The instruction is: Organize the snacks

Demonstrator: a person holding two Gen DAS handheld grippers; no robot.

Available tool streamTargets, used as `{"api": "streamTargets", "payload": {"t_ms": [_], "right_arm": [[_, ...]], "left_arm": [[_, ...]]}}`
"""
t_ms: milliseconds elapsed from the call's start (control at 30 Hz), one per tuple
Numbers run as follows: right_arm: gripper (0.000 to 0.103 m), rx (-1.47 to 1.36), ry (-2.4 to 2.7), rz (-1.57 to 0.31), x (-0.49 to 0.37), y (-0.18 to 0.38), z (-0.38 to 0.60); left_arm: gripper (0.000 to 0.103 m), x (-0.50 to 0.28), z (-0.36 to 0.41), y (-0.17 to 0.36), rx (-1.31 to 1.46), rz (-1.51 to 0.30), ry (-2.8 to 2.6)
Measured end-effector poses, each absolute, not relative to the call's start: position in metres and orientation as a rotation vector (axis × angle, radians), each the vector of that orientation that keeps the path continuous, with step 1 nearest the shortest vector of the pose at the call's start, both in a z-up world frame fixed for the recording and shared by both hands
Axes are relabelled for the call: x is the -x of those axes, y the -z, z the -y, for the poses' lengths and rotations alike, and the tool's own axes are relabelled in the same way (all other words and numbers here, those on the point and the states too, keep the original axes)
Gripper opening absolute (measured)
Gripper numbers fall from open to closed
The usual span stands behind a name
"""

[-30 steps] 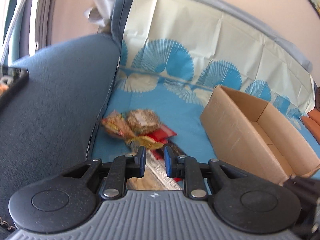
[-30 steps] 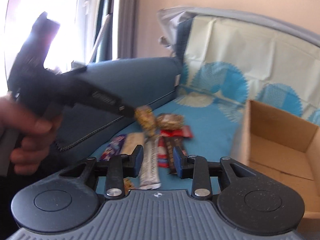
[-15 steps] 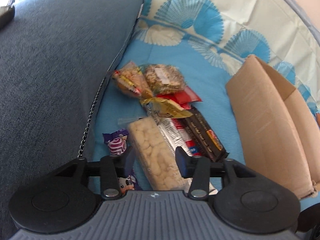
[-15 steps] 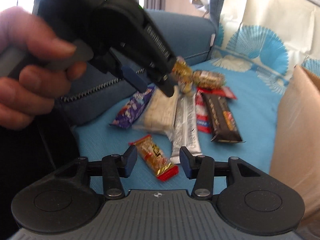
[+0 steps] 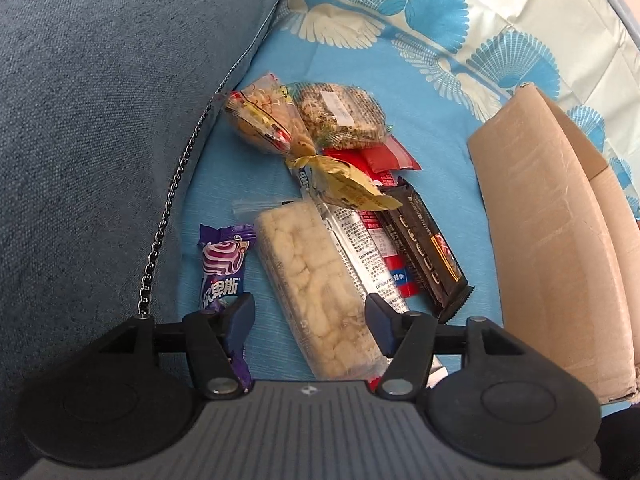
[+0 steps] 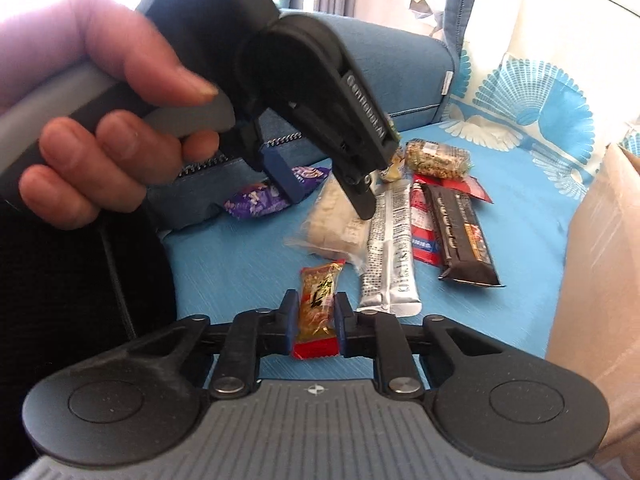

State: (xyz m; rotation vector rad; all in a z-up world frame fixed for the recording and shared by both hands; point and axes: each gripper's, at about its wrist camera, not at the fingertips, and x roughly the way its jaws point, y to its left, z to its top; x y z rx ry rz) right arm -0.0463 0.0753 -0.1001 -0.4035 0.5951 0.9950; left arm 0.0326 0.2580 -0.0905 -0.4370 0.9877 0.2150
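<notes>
Several snack packets lie on a blue cloth. My left gripper (image 5: 310, 316) is open, its fingers on either side of a clear-wrapped pale rice bar (image 5: 312, 280). A purple candy packet (image 5: 222, 268) lies left of it; a silver packet (image 5: 360, 240) and a black bar (image 5: 428, 252) lie to the right. My right gripper (image 6: 316, 318) is shut on a small red and gold snack packet (image 6: 318, 308). The left gripper (image 6: 324, 184) also shows in the right wrist view, above the rice bar (image 6: 340, 224).
An open cardboard box (image 5: 560, 240) stands to the right of the snacks. A blue sofa arm (image 5: 100, 120) with a metal chain (image 5: 168, 208) borders the left. A yellow bag (image 5: 264, 116) and a granola packet (image 5: 340, 114) lie at the far end.
My left gripper has come down and opened wide around the rice bar. My right gripper has moved onto the red and gold packet and shut on it.
</notes>
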Motion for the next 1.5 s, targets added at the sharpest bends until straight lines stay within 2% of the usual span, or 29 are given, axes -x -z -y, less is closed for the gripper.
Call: {"api": "streamTargets", "payload": {"t_ms": [167,233,500,600,667,800,833,900,933,967,1067,1500], "right_arm": [[0.008,0.38,-0.955,-0.604,0.048,0.09,-0.063],[0.008,0.368,-0.936,-0.61,0.047,0.087,-0.058],[0.008,0.328,-0.907,-0.675,0.042,0.09,-0.044],[0.019,0.327,-0.909,-0.677,0.042,0.092,-0.043],[0.033,0.33,-0.909,-0.687,0.041,0.094,-0.045],[0.038,0.353,-0.908,-0.699,0.042,0.101,-0.049],[0.036,0.363,-0.907,-0.695,0.043,0.101,-0.051],[0.023,0.381,-0.897,-0.682,0.044,0.101,-0.052],[0.021,0.382,-0.895,-0.68,0.044,0.101,-0.052],[0.013,0.377,-0.895,-0.68,0.043,0.1,-0.052],[0.007,0.376,-0.885,-0.671,0.043,0.095,-0.049],[0.005,0.386,-0.792,-0.744,0.042,0.086,-0.036]], "left_arm": [[0.062,-0.033,-0.257,0.09,0.431,-0.986,-0.216],[0.059,-0.032,-0.256,0.089,0.417,-0.985,-0.209],[0.062,-0.035,-0.252,0.092,0.403,-1.03,-0.184],[0.063,-0.038,-0.247,0.094,0.371,-1.045,-0.186],[0.064,-0.04,-0.243,0.095,0.341,-1.053,-0.187],[0.064,-0.04,-0.238,0.097,0.307,-1.052,-0.193],[0.061,-0.04,-0.237,0.097,0.304,-1.049,-0.195],[0.053,-0.039,-0.237,0.097,0.305,-1.045,-0.194],[0.051,-0.039,-0.237,0.097,0.306,-1.042,-0.197],[0.05,-0.038,-0.238,0.096,0.308,-1.039,-0.201],[0.045,-0.035,-0.239,0.094,0.319,-1.031,-0.203],[0.04,-0.005,-0.238,0.084,0.389,-1.105,-0.095]]}}
